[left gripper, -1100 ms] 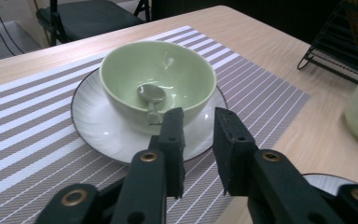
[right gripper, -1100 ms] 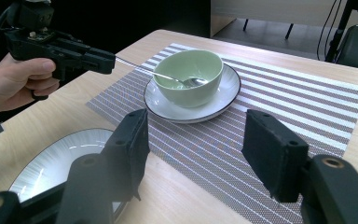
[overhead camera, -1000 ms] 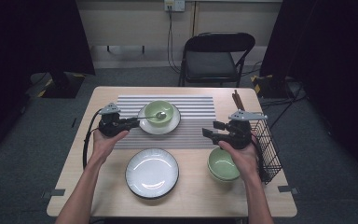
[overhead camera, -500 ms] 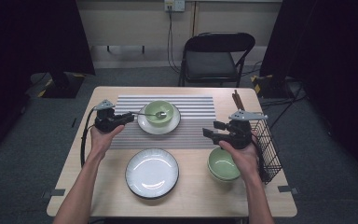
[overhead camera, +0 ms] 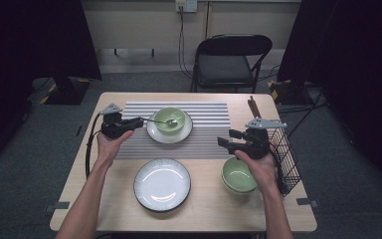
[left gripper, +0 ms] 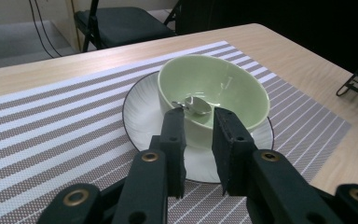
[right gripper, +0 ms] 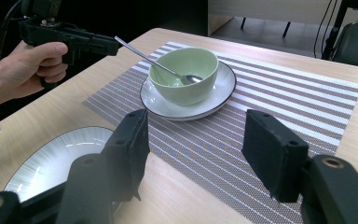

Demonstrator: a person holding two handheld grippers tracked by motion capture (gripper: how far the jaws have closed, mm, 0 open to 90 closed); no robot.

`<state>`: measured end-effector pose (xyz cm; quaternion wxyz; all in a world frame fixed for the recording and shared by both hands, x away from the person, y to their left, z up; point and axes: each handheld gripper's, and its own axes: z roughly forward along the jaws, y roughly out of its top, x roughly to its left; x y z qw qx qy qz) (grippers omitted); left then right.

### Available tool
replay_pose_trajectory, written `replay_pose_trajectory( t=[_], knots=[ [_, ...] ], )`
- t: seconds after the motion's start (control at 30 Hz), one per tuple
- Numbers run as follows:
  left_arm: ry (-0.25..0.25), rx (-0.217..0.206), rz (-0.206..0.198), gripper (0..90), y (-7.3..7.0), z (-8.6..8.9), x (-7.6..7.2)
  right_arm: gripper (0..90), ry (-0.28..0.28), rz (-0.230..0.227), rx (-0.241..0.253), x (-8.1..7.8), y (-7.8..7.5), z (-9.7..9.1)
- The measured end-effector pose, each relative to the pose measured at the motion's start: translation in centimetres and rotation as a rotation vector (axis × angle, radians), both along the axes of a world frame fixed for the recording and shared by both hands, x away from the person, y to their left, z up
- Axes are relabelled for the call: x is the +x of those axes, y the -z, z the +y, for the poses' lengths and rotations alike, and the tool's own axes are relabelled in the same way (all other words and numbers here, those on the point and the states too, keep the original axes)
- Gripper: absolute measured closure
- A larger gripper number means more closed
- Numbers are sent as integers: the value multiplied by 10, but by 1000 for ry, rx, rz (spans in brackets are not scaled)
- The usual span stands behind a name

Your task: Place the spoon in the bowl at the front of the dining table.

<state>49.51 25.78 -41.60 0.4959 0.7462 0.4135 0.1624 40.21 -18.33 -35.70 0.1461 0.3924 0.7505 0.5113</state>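
- Wire basket point(overhead camera: 287, 159) is seen at the table's right edge, an empty plate point(overhead camera: 162, 183) and second green bowl point(overhead camera: 238, 175) near the front.
- Since a second ago, the left gripper point(overhead camera: 135, 122) has been drawn slightly back.
- Spoon point(right gripper: 161, 67) is clamped by its handle, its head resting inside the green bowl point(left gripper: 213, 94) on the saucer point(right gripper: 216, 99).
- Right gripper point(right gripper: 193, 149) is held wide open, empty, above the striped mat point(overhead camera: 214, 129).

A bowl point(left gripper: 213, 95) sits on a plate point(left gripper: 140, 116) on the mat point(left gripper: 51, 135), just ahead of the left jaws, with a spoon point(left gripper: 193, 105) in it. Ahead of the right jaws lies the same mat; another plate point(right gripper: 51, 156) lies to their left on the surface point(right gripper: 186, 198).
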Motion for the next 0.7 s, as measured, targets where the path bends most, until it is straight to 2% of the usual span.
replay_pose_trajectory(
  t=[0.07, 0.27, 0.33, 0.4, 0.47, 0.6, 0.7],
  knots=[
    [10, 21, -4, 740, 1, 1, -3, 409, 1, 1, -1, 0, 0, 0],
    [9, 8, -7, 732, 0, 6, -10, 408, 0, -2, -1, -1, 0, 0],
    [6, 7, -31, 728, -3, 7, -13, 409, 0, -2, -1, -1, 0, 0],
    [14, -12, -45, 734, -7, 8, -16, 409, 2, -2, 0, -1, 0, 0],
    [44, -32, -46, 770, -9, 6, -18, 409, 1, -3, -1, -1, 0, 1],
    [79, -19, -30, 782, -4, -3, -14, 409, -2, -3, 1, 0, -1, 2],
    [56, -26, -34, 751, 0, -6, -8, 409, -3, -4, 0, -1, -1, 2]
  ],
)
